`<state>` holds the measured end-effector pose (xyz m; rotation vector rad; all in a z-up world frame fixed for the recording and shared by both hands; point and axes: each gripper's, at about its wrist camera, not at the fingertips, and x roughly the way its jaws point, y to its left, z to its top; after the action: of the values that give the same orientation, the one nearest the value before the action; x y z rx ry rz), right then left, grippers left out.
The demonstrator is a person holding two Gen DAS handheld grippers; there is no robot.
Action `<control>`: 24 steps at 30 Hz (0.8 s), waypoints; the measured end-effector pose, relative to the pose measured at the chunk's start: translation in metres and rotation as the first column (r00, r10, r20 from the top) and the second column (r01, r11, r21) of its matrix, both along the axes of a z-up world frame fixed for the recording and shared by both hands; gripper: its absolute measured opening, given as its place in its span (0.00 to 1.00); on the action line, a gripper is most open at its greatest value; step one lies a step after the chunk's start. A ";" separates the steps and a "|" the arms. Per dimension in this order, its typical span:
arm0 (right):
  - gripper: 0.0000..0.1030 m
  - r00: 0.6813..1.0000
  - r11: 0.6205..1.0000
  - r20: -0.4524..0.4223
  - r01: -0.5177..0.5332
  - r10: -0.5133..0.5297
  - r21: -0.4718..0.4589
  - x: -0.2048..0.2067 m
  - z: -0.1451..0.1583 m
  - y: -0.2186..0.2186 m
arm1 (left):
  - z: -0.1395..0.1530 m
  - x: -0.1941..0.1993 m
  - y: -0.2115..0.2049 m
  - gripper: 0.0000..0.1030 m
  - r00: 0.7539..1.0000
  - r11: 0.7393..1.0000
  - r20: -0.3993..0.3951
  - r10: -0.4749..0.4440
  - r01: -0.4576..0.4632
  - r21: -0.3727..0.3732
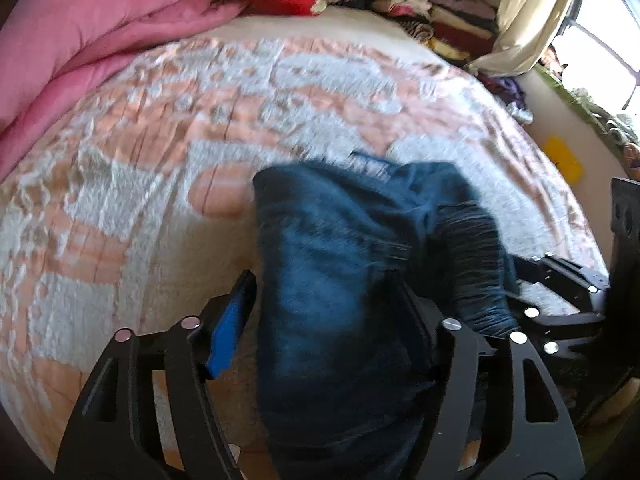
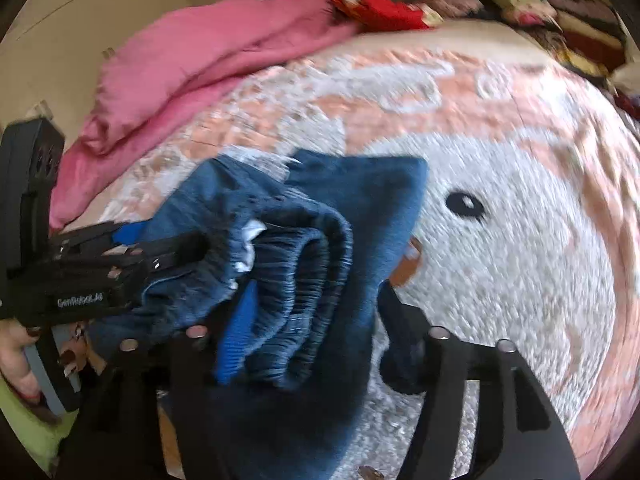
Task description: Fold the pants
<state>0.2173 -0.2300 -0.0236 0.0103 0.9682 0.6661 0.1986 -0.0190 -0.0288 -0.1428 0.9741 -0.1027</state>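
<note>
The dark blue pants [image 1: 340,280] are bunched and lifted just above the bedspread [image 1: 160,140], hanging between the two tools over the near part of the bed; their ribbed elastic waistband [image 2: 296,280] shows in the right wrist view, rolled over in thick folds, with a white label just beside it; the left gripper [image 1: 332,320] stands with its jaws spread wide and the cloth draped down through the gap, one blue pad bare on the left finger, so whether it pinches anything I cannot tell; the right gripper [image 2: 312,336] likewise has the fabric heaped between its fingers, and its grip cannot be told; the bedspread is peach and white with a cartoon face; a pink quilt [image 1: 80,40] lies along the far left edge; stacked folded clothes [image 1: 432,4] sit at the far corner near a window [image 1: 600,40].
</note>
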 end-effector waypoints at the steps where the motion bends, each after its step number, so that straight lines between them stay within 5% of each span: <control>1: 0.63 1.000 1.000 -0.011 0.005 -0.005 0.007 0.001 -0.002 -0.002 | -0.003 0.000 0.001 0.60 1.000 1.000 -0.006 0.002 -0.002 -0.003; 4: 0.68 1.000 1.000 0.006 0.005 -0.005 0.005 -0.003 0.001 -0.004 | -0.002 -0.003 0.004 0.62 1.000 1.000 0.004 0.006 -0.006 -0.025; 7: 0.72 0.998 1.000 0.058 0.012 -0.013 0.002 -0.015 0.015 -0.008 | 0.009 -0.011 0.005 0.75 1.000 0.999 0.029 0.005 -0.004 -0.033; 9: 0.87 0.992 0.999 0.120 0.035 -0.034 -0.009 -0.027 0.029 -0.015 | 0.018 -0.019 0.005 0.80 0.998 0.999 0.058 0.006 -0.004 -0.032; 12: 0.93 0.982 0.999 0.183 0.051 -0.051 0.001 -0.044 0.045 -0.024 | 0.035 -0.036 0.006 0.91 0.994 1.000 0.109 0.015 -0.013 -0.016; 24: 0.95 0.943 0.995 0.319 0.104 -0.099 0.000 -0.113 0.081 -0.048 | 0.063 -0.106 0.005 0.91 0.978 0.999 0.203 0.039 -0.046 0.028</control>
<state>0.1042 -0.2782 0.0574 -0.0603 0.6561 0.5443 0.0922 -0.0145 0.0343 -0.1210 0.7682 -0.0608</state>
